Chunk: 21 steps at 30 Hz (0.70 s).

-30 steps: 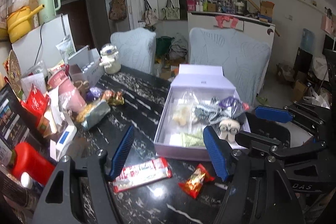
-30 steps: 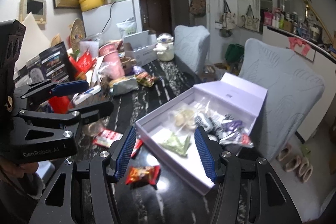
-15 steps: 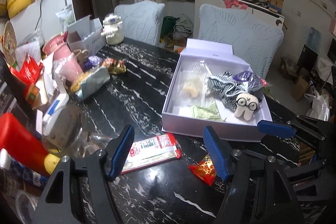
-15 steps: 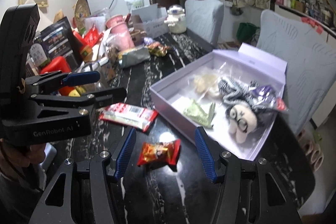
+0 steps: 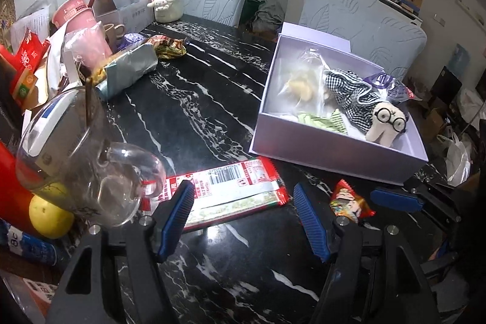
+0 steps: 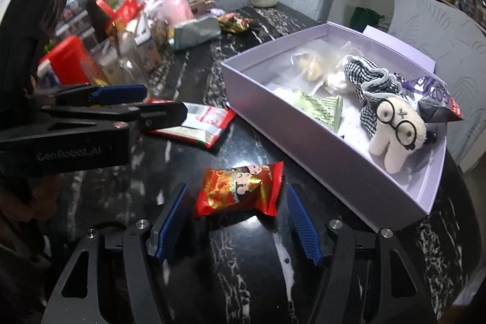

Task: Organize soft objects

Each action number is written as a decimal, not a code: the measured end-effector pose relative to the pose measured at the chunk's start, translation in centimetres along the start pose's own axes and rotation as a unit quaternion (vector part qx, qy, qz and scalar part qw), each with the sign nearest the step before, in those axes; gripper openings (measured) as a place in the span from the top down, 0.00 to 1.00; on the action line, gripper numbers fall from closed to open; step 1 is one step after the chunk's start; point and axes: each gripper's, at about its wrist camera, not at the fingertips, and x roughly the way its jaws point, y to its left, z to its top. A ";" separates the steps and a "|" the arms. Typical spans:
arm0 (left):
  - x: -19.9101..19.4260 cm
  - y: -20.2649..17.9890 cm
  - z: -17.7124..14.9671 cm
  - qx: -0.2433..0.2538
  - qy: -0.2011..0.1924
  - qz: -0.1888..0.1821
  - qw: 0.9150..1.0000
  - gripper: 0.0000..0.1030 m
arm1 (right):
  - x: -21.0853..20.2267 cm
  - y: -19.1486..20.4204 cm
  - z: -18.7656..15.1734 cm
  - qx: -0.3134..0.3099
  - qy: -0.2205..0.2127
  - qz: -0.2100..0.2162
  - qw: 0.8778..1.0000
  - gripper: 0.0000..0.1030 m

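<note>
Left wrist view: left gripper (image 5: 243,202), jaws apart and empty, stood low over the black bench (image 5: 188,99); the long red wrapper (image 5: 224,187) lay just beyond them, long axis running left to right across the gap, the lilac box (image 5: 334,151) farther off to the right. Right wrist view: right gripper (image 6: 238,213), jaws apart and empty, had the small red snack packet (image 6: 240,192) lying flat between its tips, long axis crosswise, box wall (image 6: 303,141) to the right; this gripper looked the nearer to a pick.
</note>
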 end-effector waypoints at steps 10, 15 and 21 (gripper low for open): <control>3.0 0.3 1.2 0.003 0.029 -0.008 1.000 0.34 | 0.6 -1.3 -0.2 0.011 0.012 0.032 0.999 0.55; 4.1 -0.4 1.4 0.017 0.026 -0.003 1.000 0.34 | -0.3 -2.3 -1.0 0.024 0.013 0.036 0.999 0.55; 5.9 -0.8 1.4 0.027 0.045 0.002 0.999 0.34 | -0.6 -2.9 -1.4 0.034 0.011 0.044 0.998 0.55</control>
